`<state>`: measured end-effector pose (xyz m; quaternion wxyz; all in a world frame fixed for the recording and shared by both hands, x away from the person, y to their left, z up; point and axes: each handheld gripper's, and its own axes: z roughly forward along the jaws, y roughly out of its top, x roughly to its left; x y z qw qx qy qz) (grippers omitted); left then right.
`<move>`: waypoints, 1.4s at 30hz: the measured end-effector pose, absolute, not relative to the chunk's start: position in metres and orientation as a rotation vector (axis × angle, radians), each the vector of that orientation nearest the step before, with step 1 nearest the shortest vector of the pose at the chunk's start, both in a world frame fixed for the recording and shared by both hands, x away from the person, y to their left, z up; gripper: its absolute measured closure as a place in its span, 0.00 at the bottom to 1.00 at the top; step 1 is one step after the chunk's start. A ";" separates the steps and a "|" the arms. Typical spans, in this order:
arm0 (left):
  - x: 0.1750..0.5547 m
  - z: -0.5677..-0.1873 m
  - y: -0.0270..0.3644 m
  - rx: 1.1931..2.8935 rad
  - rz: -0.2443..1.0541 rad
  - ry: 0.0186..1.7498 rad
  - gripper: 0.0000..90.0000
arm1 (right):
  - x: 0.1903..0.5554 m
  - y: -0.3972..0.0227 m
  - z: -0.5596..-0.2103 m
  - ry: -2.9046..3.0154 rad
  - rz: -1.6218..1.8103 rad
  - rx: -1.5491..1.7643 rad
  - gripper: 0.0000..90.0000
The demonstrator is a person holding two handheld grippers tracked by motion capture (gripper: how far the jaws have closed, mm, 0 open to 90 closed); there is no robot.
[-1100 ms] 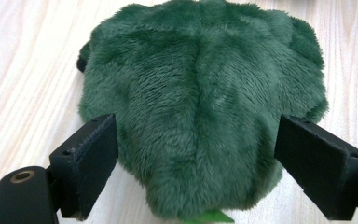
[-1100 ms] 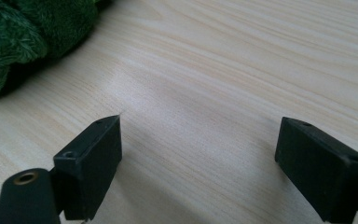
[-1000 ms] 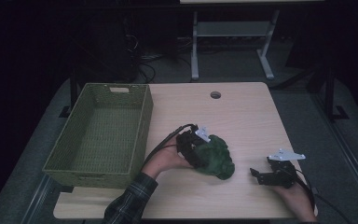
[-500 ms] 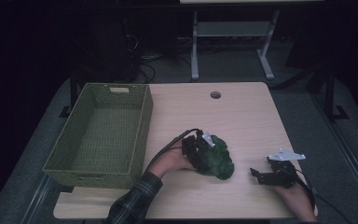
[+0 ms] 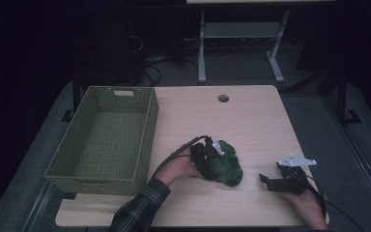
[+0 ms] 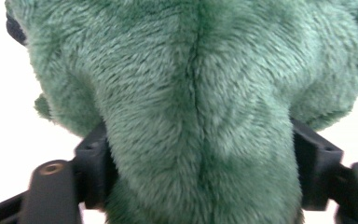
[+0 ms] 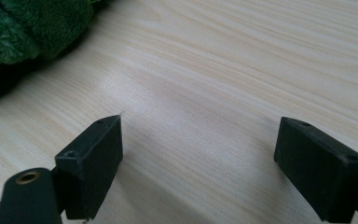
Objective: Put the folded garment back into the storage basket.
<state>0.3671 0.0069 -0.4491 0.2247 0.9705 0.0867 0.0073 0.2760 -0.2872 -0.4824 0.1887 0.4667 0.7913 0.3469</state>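
Left gripper (image 5: 211, 153) closing on plush (image 5: 224, 166) | basket (image 5: 101, 140) beside

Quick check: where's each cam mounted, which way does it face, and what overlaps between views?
High view: above the person's side, facing forward and down on the table; shows basket, both forearms, left claw, right claw.
Left gripper view: on the left claw, looking along its jaws, which have just been closing on the green plush toy.
Right gripper view: on the right claw, open, low over bare tabletop.
Shared: all three show the plush.
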 end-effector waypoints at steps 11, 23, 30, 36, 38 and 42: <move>0.368 -0.443 0.006 2.690 -0.058 0.299 0.72 | 0.276 -0.287 -0.482 2.226 0.974 1.309 0.16; 0.368 -0.435 0.008 2.675 -0.073 0.341 0.72 | 0.276 -0.287 -0.482 2.226 0.975 1.312 0.16; 0.367 -0.417 0.012 2.642 -0.079 0.377 0.72 | 0.276 -0.287 -0.482 2.226 0.974 1.318 0.16; 0.365 -0.397 0.015 2.621 -0.071 0.389 0.72 | 0.276 -0.287 -0.482 2.226 0.975 1.318 0.16; 0.365 -0.391 0.017 2.621 -0.072 0.380 0.72 | 0.276 -0.287 -0.482 2.226 0.975 1.318 0.16; 0.365 -0.379 0.021 2.600 -0.062 0.390 0.72 | 0.276 -0.287 -0.482 2.226 0.974 1.318 0.16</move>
